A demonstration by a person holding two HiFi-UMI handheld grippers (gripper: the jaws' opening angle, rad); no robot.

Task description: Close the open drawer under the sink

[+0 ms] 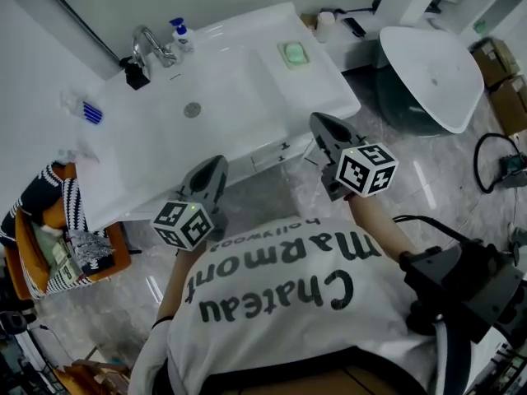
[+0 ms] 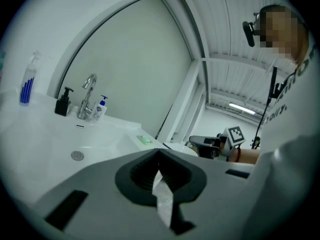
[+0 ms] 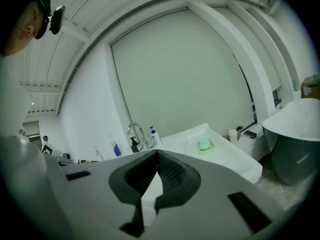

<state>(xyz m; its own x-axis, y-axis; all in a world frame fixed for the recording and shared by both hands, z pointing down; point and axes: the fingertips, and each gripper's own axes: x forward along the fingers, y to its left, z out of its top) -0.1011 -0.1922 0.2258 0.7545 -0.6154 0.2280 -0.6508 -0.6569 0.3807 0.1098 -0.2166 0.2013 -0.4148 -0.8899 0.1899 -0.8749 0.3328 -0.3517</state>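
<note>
Two grippers are held out over the grey stone floor (image 1: 272,200), just ahead of the person's white printed shirt (image 1: 272,295). The left gripper (image 1: 216,165) has its fingers (image 2: 142,173) pressed together with nothing between them. The right gripper (image 1: 321,128) likewise shows its fingers (image 3: 175,171) tight together and empty. Both point toward the sink (image 1: 235,85) from near its front edge. Just beyond their tips is the drawer (image 1: 265,158), directly under the sink's front rim. It has a plain, flat white front with a small dark handle, and from above it shows as a narrow strip tucked in under the rim rather than jutting out over the floor. The sink above it is white, with a shallow rectangular basin and a round drain (image 1: 192,109). On the tabletop (image 1: 263,25) around the basin stand a chrome faucet (image 1: 148,44), a black dispenser (image 1: 136,75), a blue-capped pump bottle (image 1: 179,33) and a green soap dish (image 1: 294,53). Off to the right sits a white tub (image 1: 432,72).
</note>
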